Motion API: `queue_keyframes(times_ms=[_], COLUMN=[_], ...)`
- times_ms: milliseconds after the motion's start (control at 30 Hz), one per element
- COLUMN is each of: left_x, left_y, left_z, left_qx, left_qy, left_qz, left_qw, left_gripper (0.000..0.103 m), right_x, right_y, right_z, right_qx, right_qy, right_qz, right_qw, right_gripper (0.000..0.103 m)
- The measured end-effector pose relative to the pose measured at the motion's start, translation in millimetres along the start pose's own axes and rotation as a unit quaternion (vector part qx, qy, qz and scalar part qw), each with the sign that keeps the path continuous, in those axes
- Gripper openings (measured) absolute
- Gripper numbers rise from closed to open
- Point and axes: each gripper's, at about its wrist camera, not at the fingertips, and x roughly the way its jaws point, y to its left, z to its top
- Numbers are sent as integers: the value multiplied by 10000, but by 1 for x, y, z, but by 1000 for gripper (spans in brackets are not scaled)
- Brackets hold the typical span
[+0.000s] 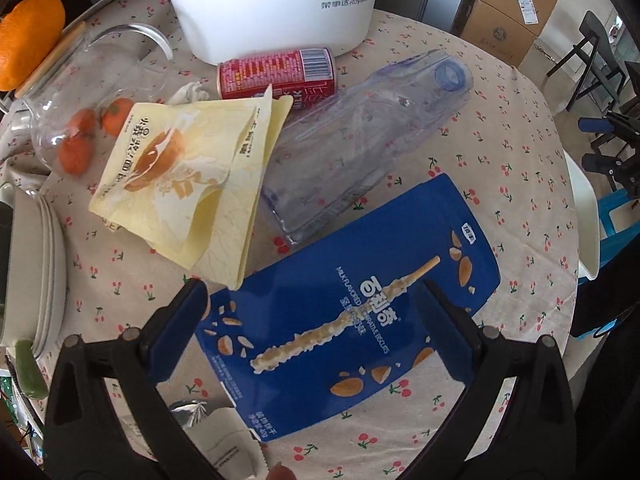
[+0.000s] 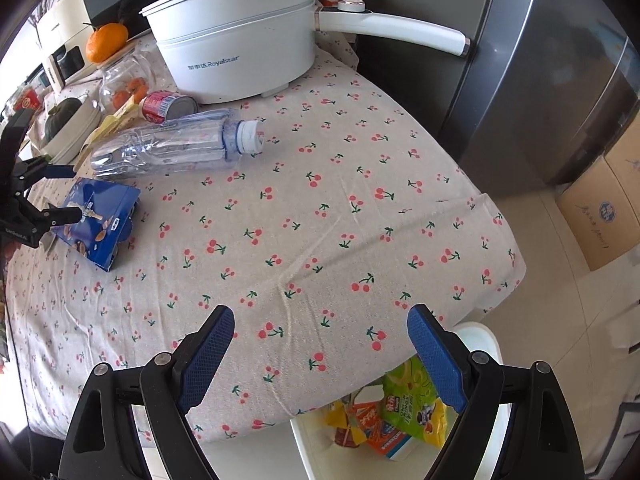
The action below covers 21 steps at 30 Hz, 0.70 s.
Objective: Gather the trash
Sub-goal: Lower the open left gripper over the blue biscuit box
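A blue biscuit box (image 1: 352, 312) lies flat on the cherry-print tablecloth. My left gripper (image 1: 312, 296) hangs over it, open, one finger on each side of the box. The right wrist view shows that box (image 2: 100, 224) and the left gripper (image 2: 62, 192) at the far left. Beyond the box lie a yellow pouch (image 1: 188, 176), a crushed clear bottle (image 1: 360, 136), a red can (image 1: 276, 72) and a crumpled tissue (image 1: 192, 94). My right gripper (image 2: 320, 320) is open and empty at the table's near edge. Below it stands a white bin (image 2: 484, 340) holding wrappers (image 2: 408, 412).
A white electric pot (image 2: 240, 52) stands at the back of the table. A glass jar with small oranges (image 1: 80, 120), a large orange (image 1: 28, 36) and stacked plates (image 1: 40, 264) are on the left. A fridge (image 2: 520, 80) and cardboard boxes (image 2: 600, 208) stand to the right.
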Motion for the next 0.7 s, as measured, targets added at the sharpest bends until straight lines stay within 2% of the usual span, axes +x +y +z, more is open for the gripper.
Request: queue_keyframes(times_ms=[67, 133, 233, 333, 400, 500, 567, 633, 700], left_x=[6, 7, 2, -4, -7, -12, -18, -24, -29], left_y=[0, 1, 1, -10, -23, -40, -36, -22, -6], left_z=[1, 2, 0, -9, -18, -29, -35, -37, -42], left_qx=[-10, -39, -212, -191, -59, 198, -52, -523, -1089], left_qy=[96, 34, -16, 109, 188, 291, 232, 98, -46], left_qz=[-54, -161, -463, -821, -841, -643, -605, -427, -341], left_qw=[9999, 9999, 9987, 9964, 9963, 9973, 9979, 9977, 9935], left_gripper=[102, 102, 102, 102, 102, 102, 102, 102, 102], right_x=[2, 2, 2, 2, 1, -1, -3, -5, -6], right_y=[-5, -8, -8, -5, -1, 6, 8, 9, 10], right_z=[-1, -1, -1, -1, -1, -3, -4, -5, -5], right_qx=[34, 51, 61, 65, 27, -61, -77, -66, -56], right_qy=[20, 18, 18, 35, 34, 5, -14, -33, -55], right_qz=[-20, -75, -80, 15, 85, 88, 103, 134, 151], right_qw=[10000, 10000, 9999, 10000, 10000, 9999, 9999, 9999, 9999], right_gripper=[90, 90, 90, 90, 90, 90, 90, 90, 90])
